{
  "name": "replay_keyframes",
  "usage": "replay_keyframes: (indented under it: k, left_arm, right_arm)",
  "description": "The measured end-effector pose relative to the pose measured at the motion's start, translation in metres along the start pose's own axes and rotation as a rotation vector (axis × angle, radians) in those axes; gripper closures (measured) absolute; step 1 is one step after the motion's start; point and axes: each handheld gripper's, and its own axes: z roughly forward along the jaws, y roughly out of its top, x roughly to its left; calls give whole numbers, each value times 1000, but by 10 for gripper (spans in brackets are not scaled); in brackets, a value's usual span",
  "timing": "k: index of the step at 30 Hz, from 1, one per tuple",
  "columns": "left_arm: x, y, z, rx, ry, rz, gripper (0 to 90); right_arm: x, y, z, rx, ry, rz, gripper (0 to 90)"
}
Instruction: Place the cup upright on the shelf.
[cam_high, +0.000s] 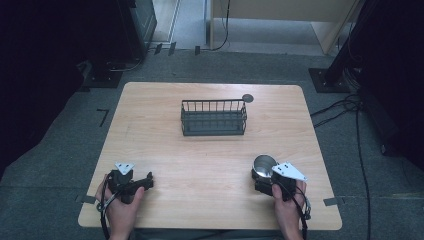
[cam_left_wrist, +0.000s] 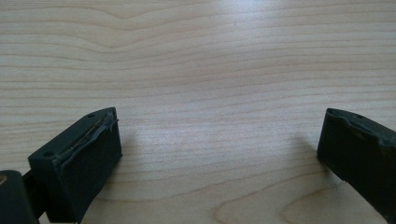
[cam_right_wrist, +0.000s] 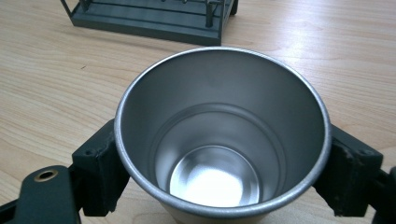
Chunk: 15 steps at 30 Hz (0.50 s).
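A shiny metal cup (cam_high: 263, 165) stands upright and empty near the table's front right. My right gripper (cam_high: 262, 175) holds it, one black jaw pressed on each side of the cup (cam_right_wrist: 219, 140) just below its rim. At the front left, my left gripper (cam_high: 145, 182) lies low over the wooden table (cam_high: 200, 165), pointing right. Its jaws stand wide apart over bare wood, and the left gripper (cam_left_wrist: 219, 140) has nothing between its fingers (cam_left_wrist: 88, 154).
A dark wire basket (cam_high: 213, 131) stands empty at the middle back of the table, and its base (cam_right_wrist: 149, 21) lies straight beyond the cup. A small dark disc (cam_high: 247, 98) lies by the basket's back right corner. Cables run over the floor at the right.
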Motion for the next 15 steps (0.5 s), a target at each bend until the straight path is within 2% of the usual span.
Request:
replay_keyframes:
  k: [5, 10, 12, 15]
  left_arm:
    - [0, 0, 0, 0, 0, 0, 1]
    - [0, 0, 0, 0, 0, 0, 1]
    - [0, 0, 0, 0, 0, 0, 1]
    - [0, 0, 0, 0, 0, 0, 1]
  right_arm:
    - [2, 2, 0, 1, -25, -6, 178]
    - [1, 2, -1, -3, -27, -1, 183]
    - [1, 2, -2, -14, -44, -6, 184]
    - [1, 3, -3, -19, -33, -1, 183]
